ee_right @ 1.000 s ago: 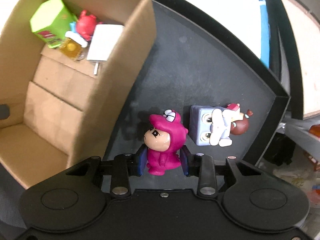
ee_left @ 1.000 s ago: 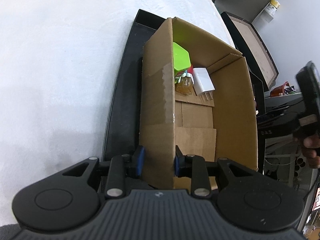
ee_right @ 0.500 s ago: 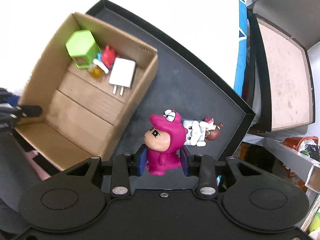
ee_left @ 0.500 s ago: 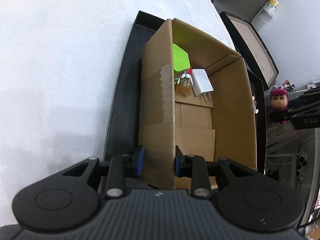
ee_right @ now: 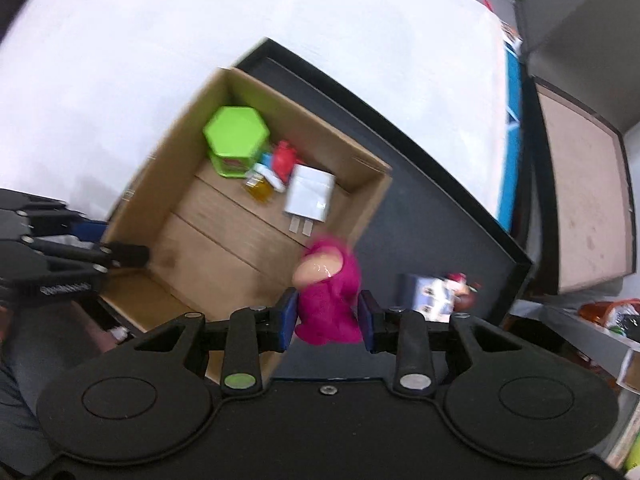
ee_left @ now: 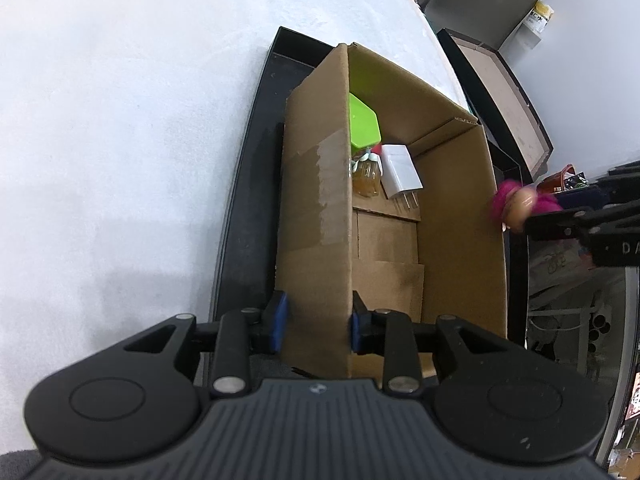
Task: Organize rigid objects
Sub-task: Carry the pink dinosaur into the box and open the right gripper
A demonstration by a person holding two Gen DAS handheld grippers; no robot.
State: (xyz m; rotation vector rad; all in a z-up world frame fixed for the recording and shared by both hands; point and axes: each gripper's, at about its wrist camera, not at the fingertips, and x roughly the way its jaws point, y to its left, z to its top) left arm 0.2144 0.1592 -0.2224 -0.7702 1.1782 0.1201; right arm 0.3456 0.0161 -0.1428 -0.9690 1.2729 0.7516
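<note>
A cardboard box (ee_left: 316, 208) (ee_right: 152, 208) stands on a black tray (ee_left: 244, 184) (ee_right: 432, 224). Inside lie a green hexagonal container (ee_right: 236, 140) (ee_left: 362, 126), a small amber bottle (ee_right: 260, 190) (ee_left: 366, 172), a red toy (ee_right: 284, 158) and a white charger plug (ee_right: 310, 198) (ee_left: 400, 170). My left gripper (ee_left: 318, 322) is shut on the box's near left wall. My right gripper (ee_right: 328, 320) is shut on a pink hooded figurine (ee_right: 328, 296) (ee_left: 516, 204), held tilted forward above the box's right wall. A purple block with a small doll (ee_right: 440, 292) lies on the tray to the right.
The tray sits on a white table (ee_left: 120, 140). An open dark case with a tan lining (ee_right: 584, 200) (ee_left: 504, 96) stands beyond the tray's right side. Shelves with clutter (ee_right: 608, 316) lie at the far right.
My right gripper has carried the pink figurine left toward the box's right wall, and the figurine now tips forward. My left gripper keeps its hold on the box wall.
</note>
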